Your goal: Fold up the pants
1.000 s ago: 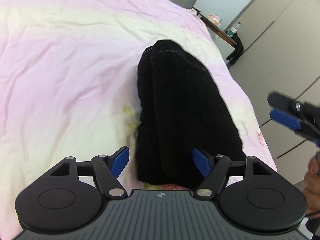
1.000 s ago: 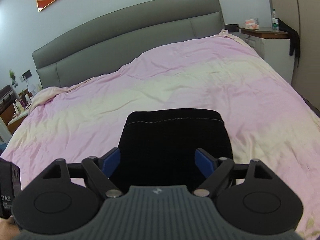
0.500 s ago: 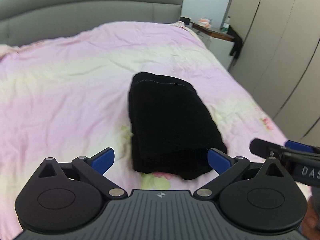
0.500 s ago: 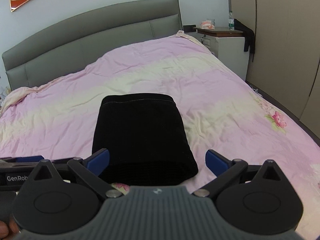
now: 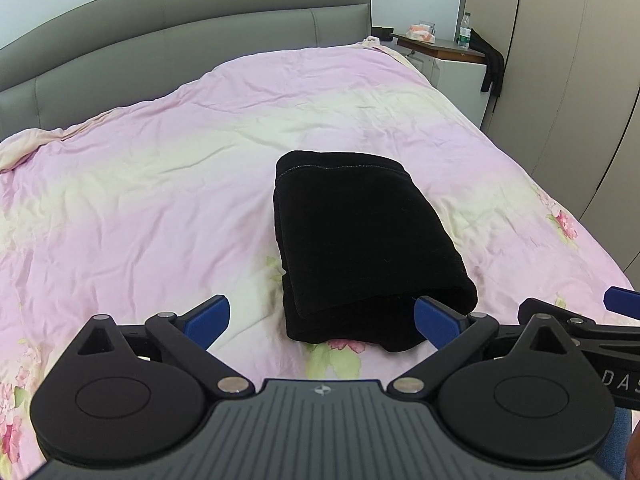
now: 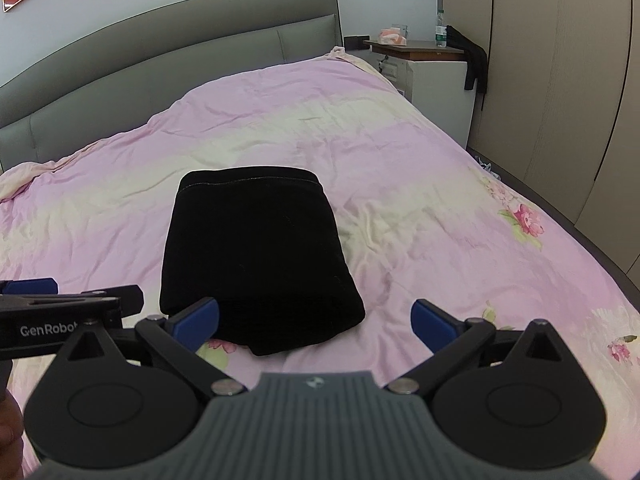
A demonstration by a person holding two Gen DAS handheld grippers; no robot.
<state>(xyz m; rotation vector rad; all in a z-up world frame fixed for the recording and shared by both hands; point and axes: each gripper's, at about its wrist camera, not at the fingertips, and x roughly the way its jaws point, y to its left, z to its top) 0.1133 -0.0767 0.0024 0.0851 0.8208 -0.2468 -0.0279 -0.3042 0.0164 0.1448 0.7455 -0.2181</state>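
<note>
The black knitted pants (image 5: 360, 240), folded into a thick, roughly rectangular bundle of several layers, lie flat on the crumpled pink and cream quilt with flower prints (image 5: 140, 200) that covers the bed, somewhat toward its near end and well short of the padded grey headboard (image 5: 180, 32). In the left wrist view the left hand-held gripper (image 5: 322, 316), black with blue-padded fingertips (image 5: 208, 316), is above and in front of the near edge of the bundle; its jaws have just been opening and now stand spread wide, released, with nothing between the pads. The near right corner of the bundle sits behind the right-hand pad in this view, but the pads do not press on the cloth. In the right wrist view the right hand-held gripper (image 6: 314, 318), of the same make, also has jaws that have just been opening and are now fully parted and empty; the pants (image 6: 256, 256) lie ahead of it and toward its left side, their near edge appearing just behind the left pad, while the right pad stands over bare quilt (image 6: 460, 240). Each gripper shows at the edge of the other's view, so the two are side by side before the bundle. The stitched hem of the folded bundle faces the headboard. A white bedside cabinet with a brown top (image 6: 424, 64) stands beside the bed's far right corner.
</note>
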